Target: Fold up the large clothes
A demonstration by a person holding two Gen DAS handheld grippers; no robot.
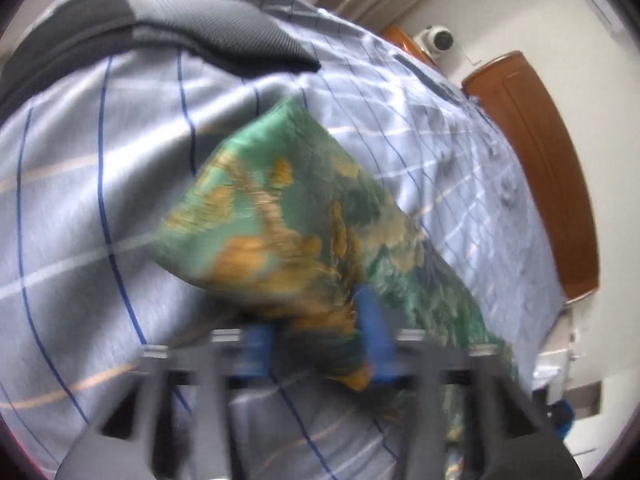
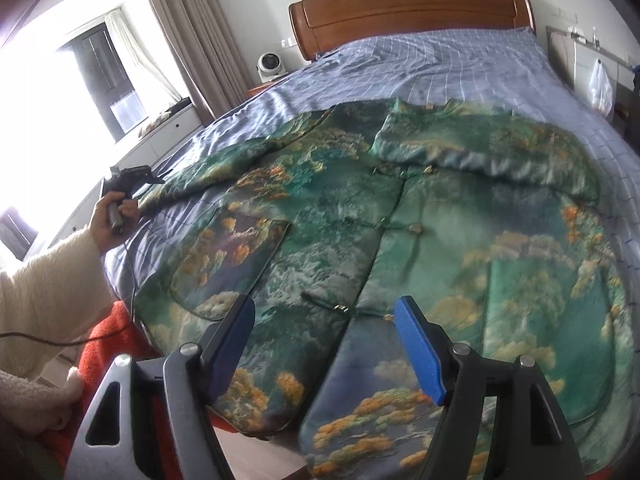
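Note:
A large green jacket (image 2: 360,216) printed with orange trees and clouds lies front up on the bed. One sleeve (image 2: 480,148) is folded across its chest. The other sleeve (image 2: 240,160) stretches out to the left. At that sleeve's end a hand in a cream sleeve holds my left gripper (image 2: 134,178). In the blurred left wrist view my left gripper (image 1: 316,320) is shut on the bunched sleeve cuff (image 1: 280,216), which bulges forward between the blue fingers (image 1: 374,332). My right gripper (image 2: 326,340) hangs open above the jacket's hem (image 2: 360,408), with nothing between its fingers.
The bed's blue checked sheet (image 2: 460,68) runs up to a wooden headboard (image 2: 408,12). A small white fan (image 2: 270,65) stands beside the headboard. Curtains and a bright window are on the left. An orange blanket (image 2: 116,328) hangs at the bed's near edge. A dark grey cushion (image 1: 208,28) lies on the sheet.

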